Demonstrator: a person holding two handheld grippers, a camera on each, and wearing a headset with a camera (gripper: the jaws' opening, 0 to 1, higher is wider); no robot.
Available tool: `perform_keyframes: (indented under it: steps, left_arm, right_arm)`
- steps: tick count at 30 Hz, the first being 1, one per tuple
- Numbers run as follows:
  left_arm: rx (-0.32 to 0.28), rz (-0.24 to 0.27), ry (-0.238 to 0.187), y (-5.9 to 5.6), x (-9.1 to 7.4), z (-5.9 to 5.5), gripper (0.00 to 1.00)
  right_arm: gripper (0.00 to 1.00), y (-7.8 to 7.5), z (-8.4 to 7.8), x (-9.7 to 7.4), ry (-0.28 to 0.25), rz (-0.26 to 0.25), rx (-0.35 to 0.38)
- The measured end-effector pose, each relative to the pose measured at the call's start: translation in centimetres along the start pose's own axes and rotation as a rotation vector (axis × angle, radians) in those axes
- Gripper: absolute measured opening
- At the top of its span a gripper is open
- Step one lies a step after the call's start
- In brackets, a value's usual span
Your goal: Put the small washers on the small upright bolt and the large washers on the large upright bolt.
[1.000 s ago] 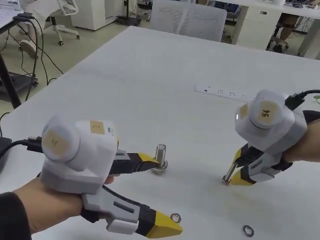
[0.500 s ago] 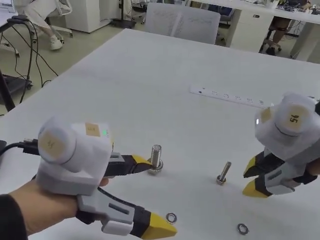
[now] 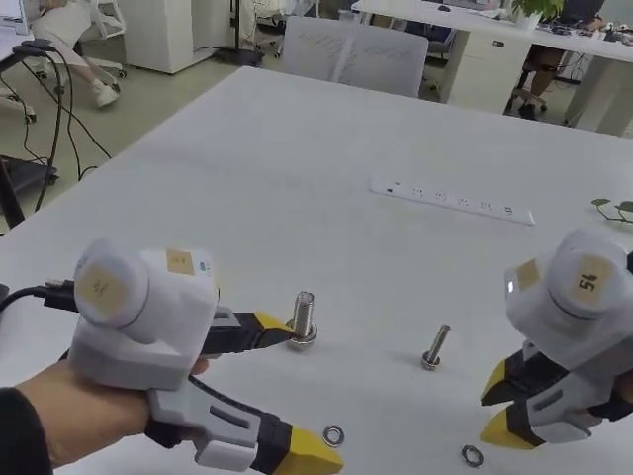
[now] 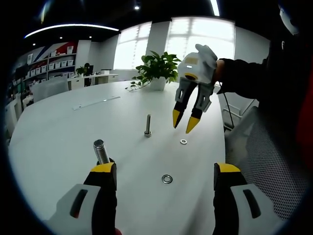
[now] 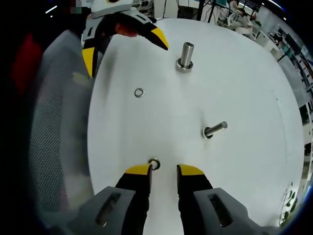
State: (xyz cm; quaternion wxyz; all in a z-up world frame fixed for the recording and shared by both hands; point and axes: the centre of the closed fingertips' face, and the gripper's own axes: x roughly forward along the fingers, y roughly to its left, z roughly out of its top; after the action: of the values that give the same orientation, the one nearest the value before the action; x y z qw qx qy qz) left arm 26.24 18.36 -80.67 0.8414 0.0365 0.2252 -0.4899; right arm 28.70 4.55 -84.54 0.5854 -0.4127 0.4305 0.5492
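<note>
White and largely bare, the surface [image 3: 297,178] carries the large upright bolt [image 3: 303,319] and the small upright bolt [image 3: 434,346]. The left tongs [image 3: 315,394] are spread wide and empty by the large one, and the right tongs [image 3: 487,416] are narrowly parted and empty, tips just beside the right washer [image 3: 473,456]; the left washer [image 3: 333,435] lies flat near the left tongs. Pick-up looks to be the step in hand: the right tongs must drop, pinch that thin ring's rim and thread it onto whichever bolt fits.
</note>
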Motion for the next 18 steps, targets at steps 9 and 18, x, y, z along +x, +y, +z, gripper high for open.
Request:
perform_keyframes:
  steps: [9, 18]
  left_arm:
    - [0.001, 0.000, -0.002, 0.0, -0.1, 0.0, 0.82]
    - [0.002, -0.002, -0.002, -0.1, -0.2, -0.1, 0.81]
  right_arm:
    - [0.22, 1.1, -0.7, 1.5, 0.026, 0.021, -0.006]
    - [0.21, 1.2, -1.1, 2.2, 0.054, 0.017, -0.025]
